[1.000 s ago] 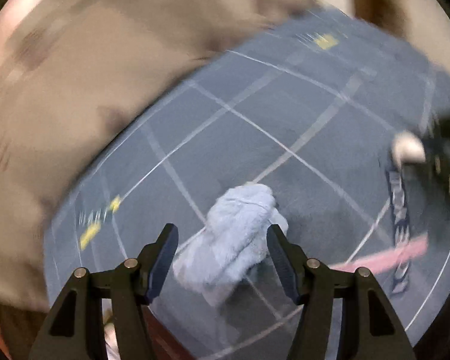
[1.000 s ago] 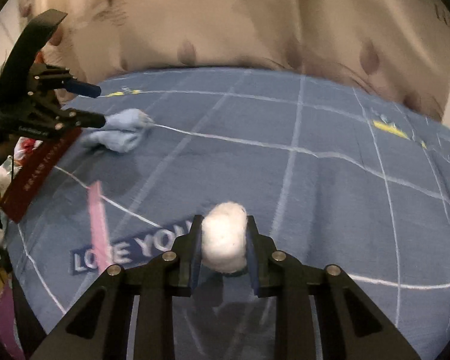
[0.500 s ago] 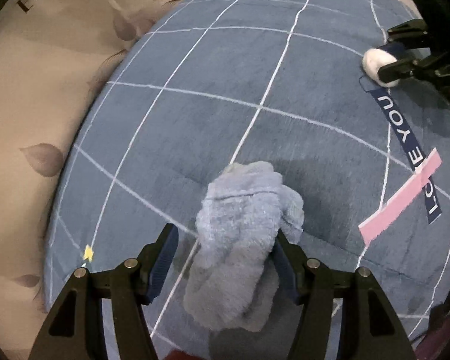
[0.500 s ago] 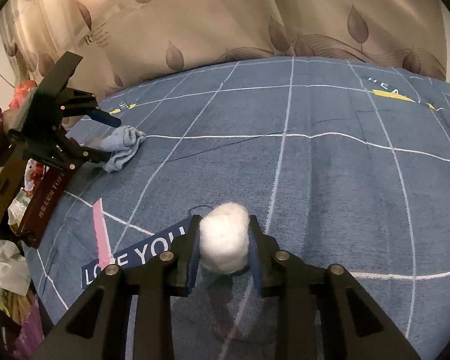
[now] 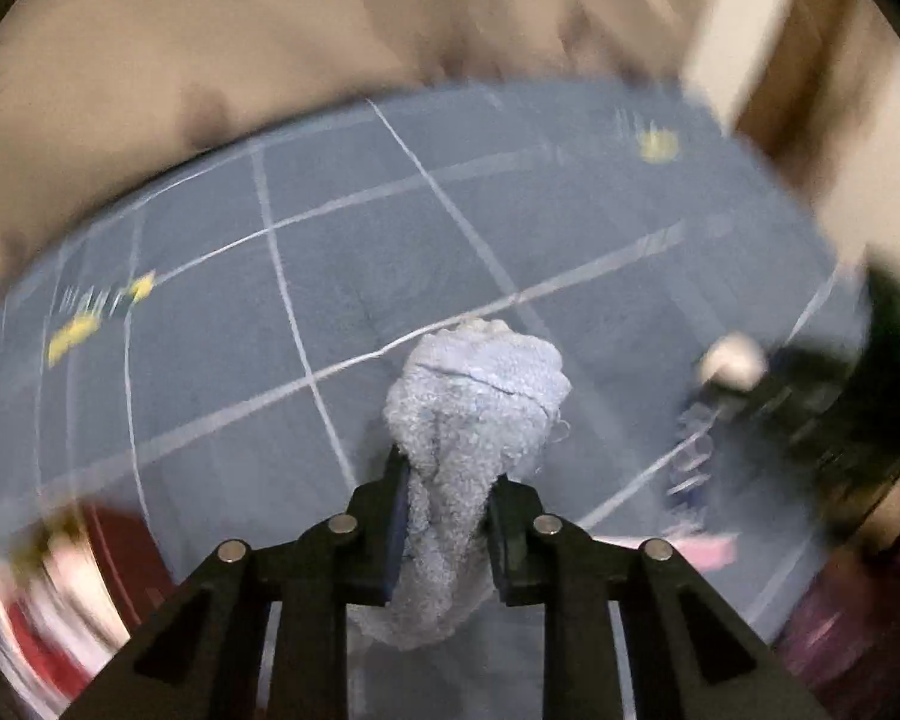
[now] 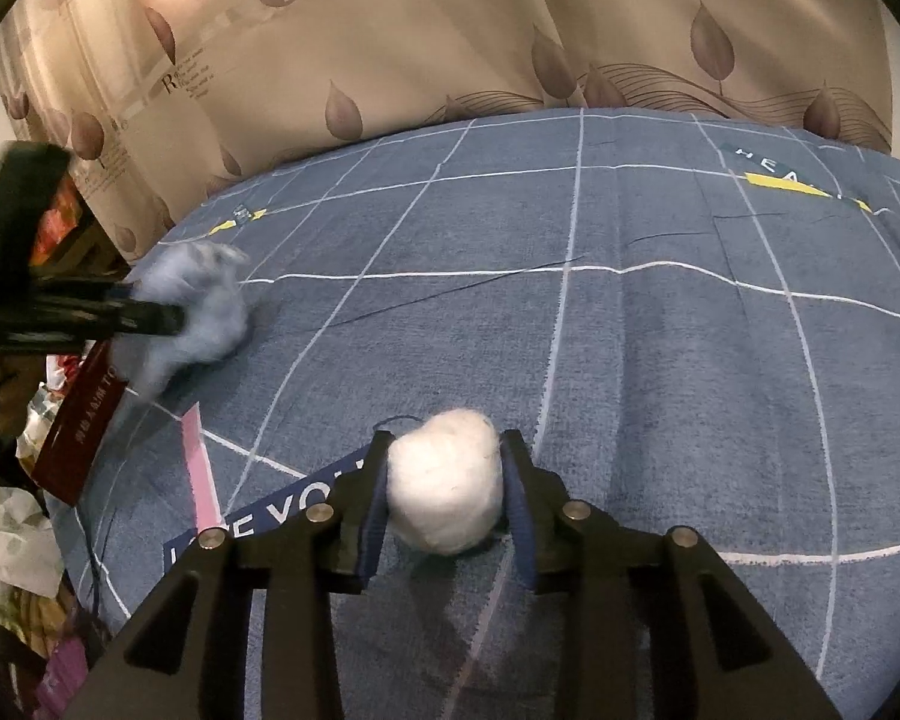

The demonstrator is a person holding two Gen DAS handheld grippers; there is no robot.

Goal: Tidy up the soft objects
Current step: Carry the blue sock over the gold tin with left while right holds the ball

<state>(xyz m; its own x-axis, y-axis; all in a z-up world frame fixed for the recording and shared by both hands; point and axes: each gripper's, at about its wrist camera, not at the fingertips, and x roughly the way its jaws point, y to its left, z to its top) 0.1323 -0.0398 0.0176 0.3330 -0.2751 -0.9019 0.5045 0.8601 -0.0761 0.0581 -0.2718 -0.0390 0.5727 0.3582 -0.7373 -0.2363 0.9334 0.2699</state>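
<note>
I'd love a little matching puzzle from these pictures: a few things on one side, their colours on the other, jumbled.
Things:
1. towel
2. ball
3. strip
4. curtain

Colours:
A. white
B. beige with leaves
C. light blue
D. pink

Pairs: 1-C, 2-A, 3-D, 4-B

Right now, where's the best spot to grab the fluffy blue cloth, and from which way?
Grab the fluffy blue cloth around its narrow near part, coming from above and behind. The bunch is thick at the far end and thins there, so both pads fit around it. The left gripper is closing on just that waist, its fingers on either side.
</note>
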